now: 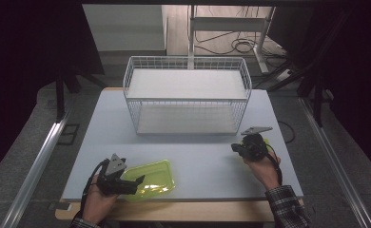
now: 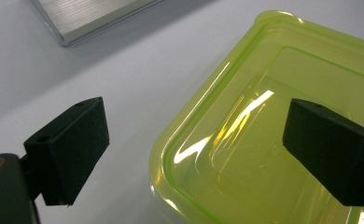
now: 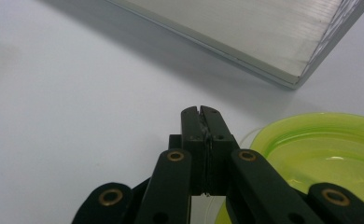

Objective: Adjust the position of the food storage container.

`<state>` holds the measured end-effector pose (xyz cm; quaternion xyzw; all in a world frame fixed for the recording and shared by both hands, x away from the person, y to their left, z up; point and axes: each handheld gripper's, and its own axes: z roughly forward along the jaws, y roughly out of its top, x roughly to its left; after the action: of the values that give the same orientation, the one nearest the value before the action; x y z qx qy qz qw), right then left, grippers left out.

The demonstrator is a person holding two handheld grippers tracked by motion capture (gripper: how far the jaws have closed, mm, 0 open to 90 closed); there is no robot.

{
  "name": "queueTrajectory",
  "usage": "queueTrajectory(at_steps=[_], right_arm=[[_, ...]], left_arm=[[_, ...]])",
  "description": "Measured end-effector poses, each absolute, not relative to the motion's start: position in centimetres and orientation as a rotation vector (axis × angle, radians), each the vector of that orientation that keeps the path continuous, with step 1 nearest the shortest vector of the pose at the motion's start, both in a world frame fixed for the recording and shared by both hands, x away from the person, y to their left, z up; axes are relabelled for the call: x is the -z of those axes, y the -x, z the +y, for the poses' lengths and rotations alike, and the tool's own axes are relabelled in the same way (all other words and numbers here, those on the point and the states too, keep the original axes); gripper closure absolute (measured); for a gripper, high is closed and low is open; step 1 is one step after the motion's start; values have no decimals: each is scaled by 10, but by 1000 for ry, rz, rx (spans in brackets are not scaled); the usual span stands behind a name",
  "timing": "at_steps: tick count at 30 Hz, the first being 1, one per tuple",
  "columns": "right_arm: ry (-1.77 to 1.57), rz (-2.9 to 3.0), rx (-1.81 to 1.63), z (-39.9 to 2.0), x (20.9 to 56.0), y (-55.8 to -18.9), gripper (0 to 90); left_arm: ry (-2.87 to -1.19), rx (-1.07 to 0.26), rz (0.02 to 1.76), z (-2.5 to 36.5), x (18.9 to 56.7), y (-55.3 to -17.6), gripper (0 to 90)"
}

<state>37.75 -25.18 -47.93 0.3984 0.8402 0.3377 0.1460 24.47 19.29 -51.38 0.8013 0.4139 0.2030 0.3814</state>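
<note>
The translucent lime-green rectangular plastic container [image 1: 151,179] lies in front of the white wire basket [image 1: 187,97], its long axis across the table. The left gripper [image 1: 135,183], much the nearer, has open jaws straddling the container's near-left rim. The right gripper [image 1: 234,148] is closed on nothing, beside a round lime-green plastic lid [image 3: 332,154]. No writing is legible.
</note>
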Motion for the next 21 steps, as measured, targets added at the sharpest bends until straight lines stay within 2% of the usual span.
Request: queueTrajectory(at_steps=[9, 13, 16, 21], right_arm=[[-1096, 2419, -1003, -244, 476, -364, 876], [-1067, 2421, -1018, -239, 474, -356, 872], [-1055, 2430, -1032, -237, 474, -350, 873], [-1041, 2451, -1051, -234, 476, -343, 869]], left_arm=[[-2058, -521, 1091, 201, 509, -239, 87], [-2049, -532, 1100, 207, 506, -233, 220], [-2031, -506, 1091, 214, 504, -226, 407], [-1988, -472, 1156, 231, 505, -217, 620]])
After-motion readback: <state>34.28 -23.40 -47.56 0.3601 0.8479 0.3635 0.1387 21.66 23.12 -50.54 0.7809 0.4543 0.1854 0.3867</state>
